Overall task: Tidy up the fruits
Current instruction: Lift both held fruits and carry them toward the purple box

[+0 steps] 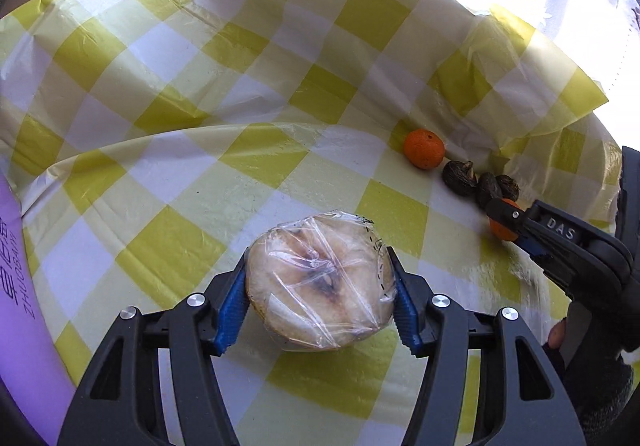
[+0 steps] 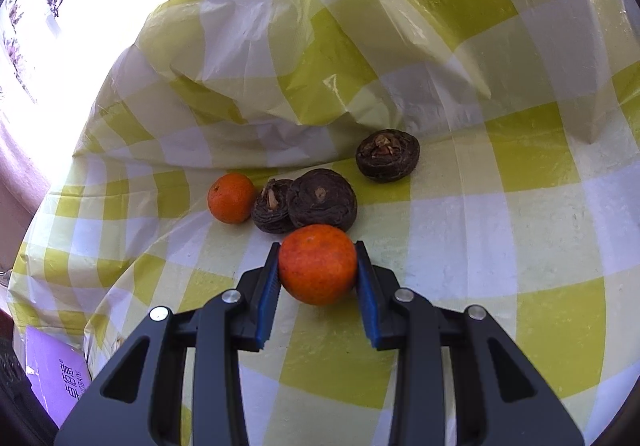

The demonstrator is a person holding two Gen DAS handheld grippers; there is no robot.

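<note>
Both grippers are gripping fruit. Left gripper (image 1: 320, 298) is clamping a cling-wrapped cut fruit half (image 1: 318, 282) between its blue pads (image 1: 230, 310), low over the checked tablecloth (image 1: 160, 174); right gripper (image 2: 317, 278) is squeezing a small orange (image 2: 317, 264) at its narrowest setting, just in front of the other fruit.

Risks, as I judge them: the plastic wrap is looking slick and loose, so the half may be sliding or rotating in the pads once lifted, and a harder squeeze could be bruising the soft cut flesh. The orange is round and is being held near the pad tips, so it may be popping out forward. Setting it down beside the three dark wrinkled fruits (image 2: 322, 198) and the second orange (image 2: 231, 198) could be knocking them into rolling, and the crumpled cloth folds behind are giving poor footing.

No bowl, tray or basket is showing in either view; every fruit is lying on the bare cloth. Only a purple box (image 1: 18, 270) is sitting at the table's edge, contents hidden.
</note>
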